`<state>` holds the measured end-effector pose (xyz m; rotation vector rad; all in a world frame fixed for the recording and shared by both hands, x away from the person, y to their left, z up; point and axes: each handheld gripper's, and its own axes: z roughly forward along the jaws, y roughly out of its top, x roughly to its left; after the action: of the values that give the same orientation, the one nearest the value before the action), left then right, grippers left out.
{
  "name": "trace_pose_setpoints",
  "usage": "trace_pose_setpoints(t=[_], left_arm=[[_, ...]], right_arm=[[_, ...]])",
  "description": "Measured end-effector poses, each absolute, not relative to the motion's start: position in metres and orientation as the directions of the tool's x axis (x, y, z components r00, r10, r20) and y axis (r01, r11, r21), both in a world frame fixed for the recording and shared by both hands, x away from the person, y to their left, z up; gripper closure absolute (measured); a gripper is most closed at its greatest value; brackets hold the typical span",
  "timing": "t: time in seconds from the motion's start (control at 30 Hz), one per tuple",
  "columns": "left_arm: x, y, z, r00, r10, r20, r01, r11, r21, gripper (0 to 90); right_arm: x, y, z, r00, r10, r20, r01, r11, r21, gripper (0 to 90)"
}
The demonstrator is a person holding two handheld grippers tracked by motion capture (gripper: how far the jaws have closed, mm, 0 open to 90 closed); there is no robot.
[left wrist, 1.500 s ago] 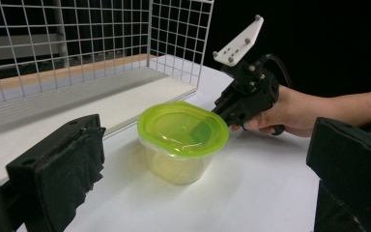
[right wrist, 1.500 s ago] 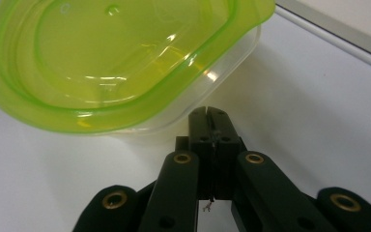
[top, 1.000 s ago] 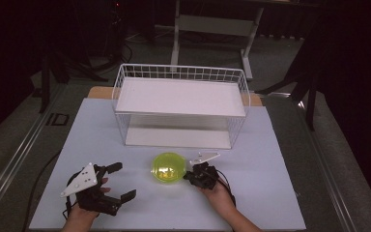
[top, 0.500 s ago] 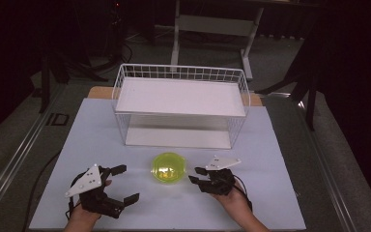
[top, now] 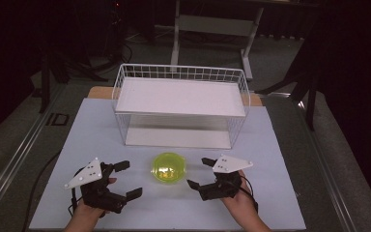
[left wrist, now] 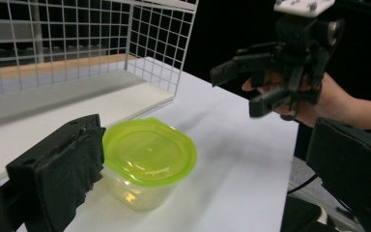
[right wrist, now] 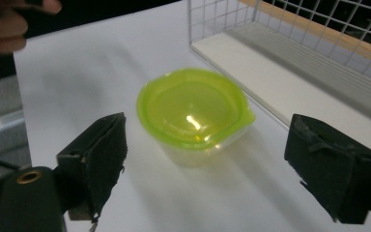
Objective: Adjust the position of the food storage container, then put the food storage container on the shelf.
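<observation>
A clear tub with a yellow-green lid [top: 169, 168] stands on the white table top [top: 270, 145], in front of the wire rack. My left gripper [top: 129, 179] rests open to its left, a short gap away. In the left gripper view the lidded tub [left wrist: 147, 154] sits just past the left jaw. My right gripper [top: 199, 172] hovers open to the tub's right, lifted off the table and apart from it. Its jaws have just been opening, and no pad touches anything. The right gripper view has the tub [right wrist: 193, 108] ahead of the wide-spread jaws. The right gripper [left wrist: 236, 92] also appears raised in the left gripper view.
A white wire rack [top: 181, 104] with an upper and a lower shelf stands at the back of the table. Its wire wall [right wrist: 290, 29] is close behind the tub. Dark floor and a desk frame [top: 212, 24] lie beyond the table edges.
My right gripper has drawn away from the tub's right edge, moved right and upward, and its jaws went from shut to wide open. The tub and the left gripper stayed in place.
</observation>
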<state>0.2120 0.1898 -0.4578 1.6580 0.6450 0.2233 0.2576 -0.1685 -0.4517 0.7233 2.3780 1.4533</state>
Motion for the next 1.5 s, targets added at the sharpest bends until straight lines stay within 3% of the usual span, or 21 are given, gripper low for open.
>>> trace_pose_setpoints(t=[0.1,0.3,0.43,0.53,0.7,0.73,0.87,1.13,1.5], left_arm=[[0.217,0.189,-0.451,0.824,0.533,-0.193,0.267,-0.066,0.961,0.8],[0.229,0.189,-0.45,0.81,0.551,-0.203,0.279,-0.057,0.959,0.8],[0.239,0.189,-0.454,0.792,0.556,-0.252,0.338,-0.054,0.94,0.8],[0.245,0.189,-0.458,0.768,0.576,-0.281,0.371,-0.044,0.927,0.8],[0.25,0.185,-0.461,0.754,0.602,-0.261,0.392,-0.093,0.915,0.8],[0.251,0.183,-0.462,0.754,0.601,-0.265,0.405,-0.108,0.908,0.8],[0.256,0.175,-0.467,0.744,0.614,-0.265,0.436,-0.146,0.888,0.8],[0.271,0.166,-0.477,0.7,0.654,-0.287,0.502,-0.164,0.849,1.0],[0.286,0.159,-0.498,0.615,0.689,-0.383,0.62,-0.122,0.775,24.7]], right_arm=[[0.257,-0.167,-0.447,-0.846,0.532,0.03,0.248,0.343,0.906,19.2],[0.264,-0.162,-0.45,-0.823,0.566,0.033,0.282,0.357,0.891,17.5],[0.266,-0.158,-0.453,-0.79,0.612,-0.035,0.258,0.384,0.887,15.8],[0.269,-0.158,-0.452,-0.795,0.605,-0.027,0.255,0.375,0.891,18.4],[0.272,-0.158,-0.452,-0.792,0.61,0.0,0.275,0.358,0.892,18.9],[0.274,-0.156,-0.453,-0.775,0.632,0.0,0.301,0.369,0.88,13.8],[0.279,-0.154,-0.457,-0.75,0.657,0.076,0.352,0.299,0.887,11.3],[0.29,-0.145,-0.466,-0.705,0.695,0.139,0.425,0.258,0.868,15.8],[0.298,-0.138,-0.486,-0.682,0.707,0.19,0.512,0.275,0.814,28.2]])
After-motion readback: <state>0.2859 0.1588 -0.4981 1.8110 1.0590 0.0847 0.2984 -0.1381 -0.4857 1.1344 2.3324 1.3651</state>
